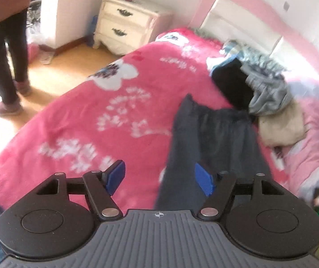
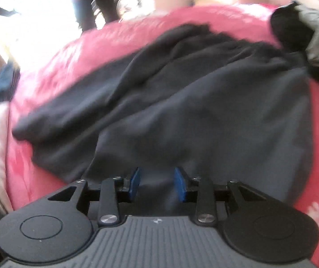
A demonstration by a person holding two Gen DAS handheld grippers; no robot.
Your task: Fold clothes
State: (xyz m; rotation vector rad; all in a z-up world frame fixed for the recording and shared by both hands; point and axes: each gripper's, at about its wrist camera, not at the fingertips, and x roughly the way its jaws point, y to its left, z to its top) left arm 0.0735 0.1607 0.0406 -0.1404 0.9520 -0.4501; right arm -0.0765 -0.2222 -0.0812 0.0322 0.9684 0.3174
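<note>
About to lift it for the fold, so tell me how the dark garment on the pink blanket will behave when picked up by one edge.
The dark garment is probably floppy: it lies in soft wrinkles on the pink blanket, so it should sag and drape. It looks thick, so likely somewhat heavy. Its matte cloth seems unlikely to slip between the right gripper fingers.

**Dark trousers on a pink bed**

You see a hot-pink blanket (image 1: 81,111) with white floral print, charcoal trousers (image 2: 181,93), black (image 1: 233,84), grey (image 1: 268,96) and beige (image 1: 280,127) clothes, a cream nightstand (image 1: 126,22), and blue pads (image 1: 117,176) on black grippers.
</note>
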